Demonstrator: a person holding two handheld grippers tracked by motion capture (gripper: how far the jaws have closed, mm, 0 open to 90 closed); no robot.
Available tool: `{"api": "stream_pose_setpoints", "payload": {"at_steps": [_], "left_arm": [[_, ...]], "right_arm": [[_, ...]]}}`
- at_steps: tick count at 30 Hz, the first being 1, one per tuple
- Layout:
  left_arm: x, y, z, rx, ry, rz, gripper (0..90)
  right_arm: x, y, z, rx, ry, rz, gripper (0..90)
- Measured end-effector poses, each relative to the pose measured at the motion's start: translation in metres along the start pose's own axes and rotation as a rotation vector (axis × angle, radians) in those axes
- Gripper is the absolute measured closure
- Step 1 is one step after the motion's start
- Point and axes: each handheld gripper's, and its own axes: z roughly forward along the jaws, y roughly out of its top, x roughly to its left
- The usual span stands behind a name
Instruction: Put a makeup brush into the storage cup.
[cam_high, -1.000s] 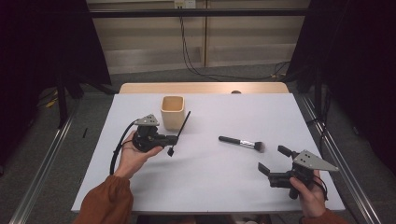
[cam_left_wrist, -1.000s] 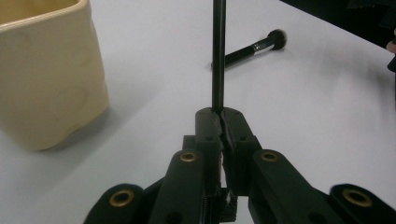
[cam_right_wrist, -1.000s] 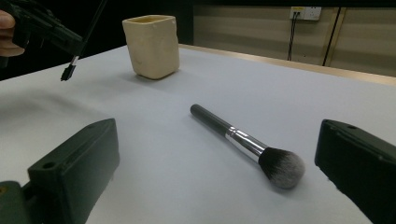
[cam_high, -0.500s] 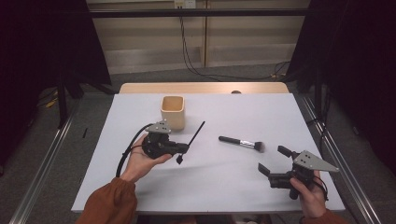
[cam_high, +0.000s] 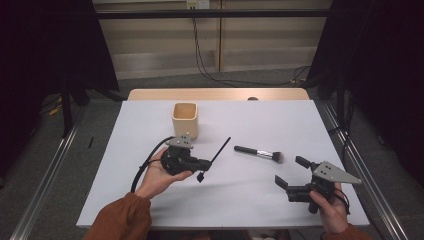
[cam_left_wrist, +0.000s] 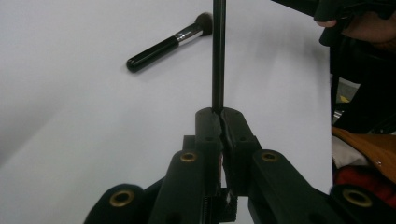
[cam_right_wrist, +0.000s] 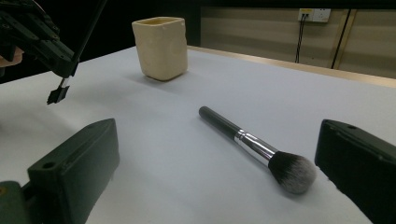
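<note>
The left gripper's (cam_high: 202, 164) jaws were seen pressed together on a thin black brush (cam_left_wrist: 218, 56), gripped low on its stem. In the left gripper view the stem rose straight up from between the jaws; in the right gripper view its small flat head (cam_right_wrist: 58, 94) hung just below them, clear of the table (cam_high: 240, 210). The brush was held in the air in front of the cup (cam_high: 185, 119) and slightly to the right of it, with its long handle slanted up and away toward the far right.

The right gripper's (cam_high: 292, 175) jaws were held wide apart, with nothing between them. They were pointed across the table toward the cup, well to the right of it and nearer the front edge.

A second, thicker brush (cam_high: 259, 153) was laid flat on the table between the two grippers, to the right of the cup and nearer the front, its bristles toward the right gripper and its black handle toward the cup.

The cup, a squarish cream one, was stood upright at the back of the white sheet. Its inside, as far as it could be seen from above, was shown without contents.
</note>
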Motion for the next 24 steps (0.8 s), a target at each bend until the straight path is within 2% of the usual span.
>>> {"api": "stream_pose_setpoints", "payload": {"at_steps": [2, 5, 9, 13, 16, 19, 20, 23, 24], "left_arm": [[-0.003, 0.002, 0.003, 0.010, -0.013, -0.008, 86.2], [-0.008, 0.006, 0.007, 0.020, -0.028, 0.010, 86.2], [-0.013, 0.009, 0.009, 0.039, -0.051, 0.033, 86.2], [-0.015, 0.011, 0.013, 0.068, -0.062, 0.030, 86.2], [-0.016, 0.012, 0.014, 0.105, -0.058, 0.041, 86.2], [-0.017, 0.014, 0.014, 0.130, -0.064, 0.047, 86.2], [-0.018, 0.016, 0.014, 0.145, -0.052, 0.049, 86.2], [-0.020, 0.020, 0.015, 0.166, -0.076, 0.061, 86.2], [-0.021, 0.022, 0.016, 0.180, -0.071, 0.070, 86.2]], "right_arm": [[0.001, 0.001, 0.000, -0.004, 0.009, -0.005, 0.0], [0.004, 0.003, 0.002, -0.007, 0.023, 0.012, 0.0], [0.008, 0.008, 0.005, -0.009, 0.052, -0.004, 0.0], [0.014, 0.013, 0.009, -0.008, 0.078, -0.023, 0.0], [0.019, 0.018, 0.014, 0.010, 0.088, -0.046, 0.0], [0.025, 0.021, 0.019, 0.023, 0.121, -0.066, 0.0], [0.026, 0.022, 0.021, 0.031, 0.135, -0.071, 0.0], [0.029, 0.024, 0.026, 0.052, 0.168, -0.071, 0.0], [0.029, 0.026, 0.028, 0.060, 0.177, -0.074, 0.0]]}}
